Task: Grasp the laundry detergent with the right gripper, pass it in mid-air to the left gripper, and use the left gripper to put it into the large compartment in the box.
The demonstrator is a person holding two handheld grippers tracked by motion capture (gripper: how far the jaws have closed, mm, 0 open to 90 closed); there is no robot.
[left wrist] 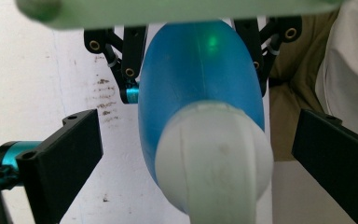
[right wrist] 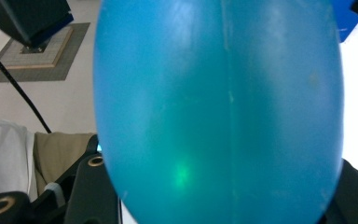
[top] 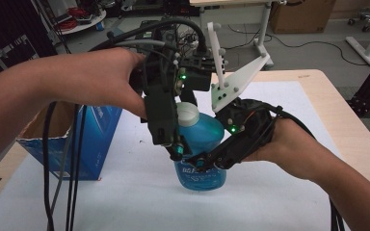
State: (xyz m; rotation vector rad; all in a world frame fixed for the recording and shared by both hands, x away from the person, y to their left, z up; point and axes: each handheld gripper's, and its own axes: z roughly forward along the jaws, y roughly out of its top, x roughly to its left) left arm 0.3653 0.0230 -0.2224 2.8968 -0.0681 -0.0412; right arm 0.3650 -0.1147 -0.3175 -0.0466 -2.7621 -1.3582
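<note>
While the blue bottle [top: 200, 144] stands upright on the white mat of the worktop [top: 279, 192], just right of an open blue carton [top: 89, 139], both tools work at it from opposite sides. The right tool [top: 207, 161] comes in low from the right, and its jaws pinch the bottle's blue body below the shoulder; in the right gripper view that body [right wrist: 219, 107] bulges close between the two black jaws, whose pads sit against its flanks. The left tool [top: 176, 144] hangs over the bottle from the left, pointing downward beside the white cap [top: 188, 114]. In the left gripper view the cap [left wrist: 214, 158] lies between the two black jaws, which stand spread with a clear gap on each side, touching nothing. Beyond the cap in that view, the right tool's jaw linkages flank the bottle's body [left wrist: 200, 70]. A person's hand grips each tool, forearms entering from the lower corners of the high view.
</note>
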